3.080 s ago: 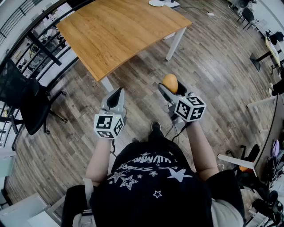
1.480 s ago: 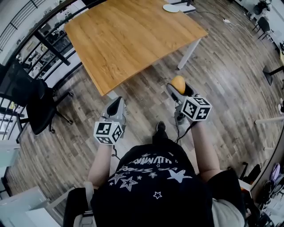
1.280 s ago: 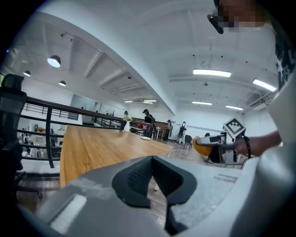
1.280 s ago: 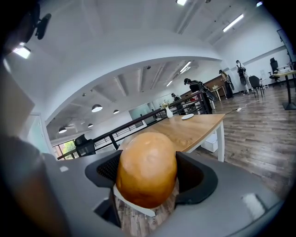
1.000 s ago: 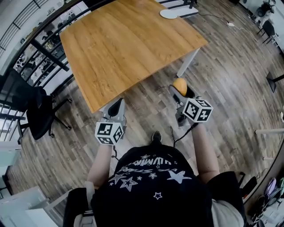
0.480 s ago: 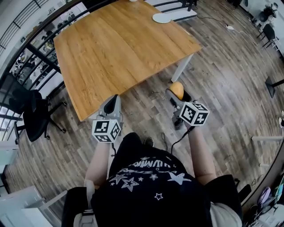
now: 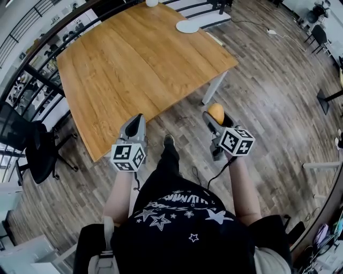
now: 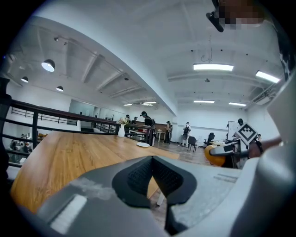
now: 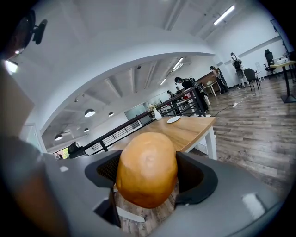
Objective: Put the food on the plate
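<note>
A round golden-brown food piece (image 7: 216, 112) sits between the jaws of my right gripper (image 7: 215, 116), which is shut on it over the wooden floor, just off the table's near right corner. In the right gripper view the food (image 9: 147, 169) fills the gap between the pads. A white plate (image 7: 187, 26) lies at the far end of the wooden table (image 7: 134, 59); it is small and distant in the right gripper view (image 9: 174, 119). My left gripper (image 7: 138, 122) hovers at the table's near edge, its pads (image 8: 138, 173) together and holding nothing.
A white vase (image 7: 152, 2) stands at the table's far edge. A black office chair (image 7: 27, 144) and a black railing (image 7: 32, 75) are to the left. The white table leg (image 7: 213, 88) stands close to the right gripper. Several people stand far off (image 8: 147, 121).
The table has come closer and now reaches the left gripper. The plate has shifted left in view. Both grippers keep their pose; the food stays held.
</note>
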`<state>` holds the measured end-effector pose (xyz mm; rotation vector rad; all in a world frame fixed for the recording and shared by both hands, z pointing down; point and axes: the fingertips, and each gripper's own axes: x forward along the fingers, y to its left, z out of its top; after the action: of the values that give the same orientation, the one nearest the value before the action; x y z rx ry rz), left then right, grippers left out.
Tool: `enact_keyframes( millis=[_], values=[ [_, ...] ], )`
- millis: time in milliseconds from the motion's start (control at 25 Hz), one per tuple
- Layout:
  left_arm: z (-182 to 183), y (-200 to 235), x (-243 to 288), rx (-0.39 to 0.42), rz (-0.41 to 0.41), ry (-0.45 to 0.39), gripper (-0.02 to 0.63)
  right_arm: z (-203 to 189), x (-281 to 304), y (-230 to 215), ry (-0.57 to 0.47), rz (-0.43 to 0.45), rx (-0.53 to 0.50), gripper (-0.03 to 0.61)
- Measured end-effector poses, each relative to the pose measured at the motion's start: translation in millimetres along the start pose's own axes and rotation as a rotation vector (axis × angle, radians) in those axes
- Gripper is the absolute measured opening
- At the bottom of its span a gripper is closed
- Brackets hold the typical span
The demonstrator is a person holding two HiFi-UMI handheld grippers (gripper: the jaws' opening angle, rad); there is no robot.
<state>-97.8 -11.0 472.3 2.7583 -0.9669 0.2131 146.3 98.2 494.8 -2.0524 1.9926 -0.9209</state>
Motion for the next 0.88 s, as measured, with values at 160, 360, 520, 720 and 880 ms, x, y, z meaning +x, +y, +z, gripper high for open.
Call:
enact_keyframes(
  millis=[160, 360, 520, 720, 880],
  values=[
    [15.0, 19.1, 45.5, -0.015, -0.025, 0.005, 0.002, 29.0, 32.5, -13.6, 0.006, -0.032, -0.002, 0.357],
    [19.9, 42.3, 97.4, -0.031, -0.027, -0.014, 0.002, 55.5, 81.8, -37.0, 0.007, -0.042, -0.024, 0.357],
    [37.8, 69.2, 140.7, -0.044, -0.025, -0.024, 0.002, 92.4, 130.4, -44.9, 0.004, -0.046, -0.034, 0.357],
    [60.5, 101.0, 181.0, -0.037, -0.041, -0.031, 0.002, 125.1, 183.6, -46.2, 0.001, -0.049, -0.039, 0.357],
    [76.3, 118.4, 203.9, -0.016, -0.052, -0.049, 0.002, 141.9, 213.8, -55.5, 0.014, -0.071, -0.051, 0.357]
  ],
)
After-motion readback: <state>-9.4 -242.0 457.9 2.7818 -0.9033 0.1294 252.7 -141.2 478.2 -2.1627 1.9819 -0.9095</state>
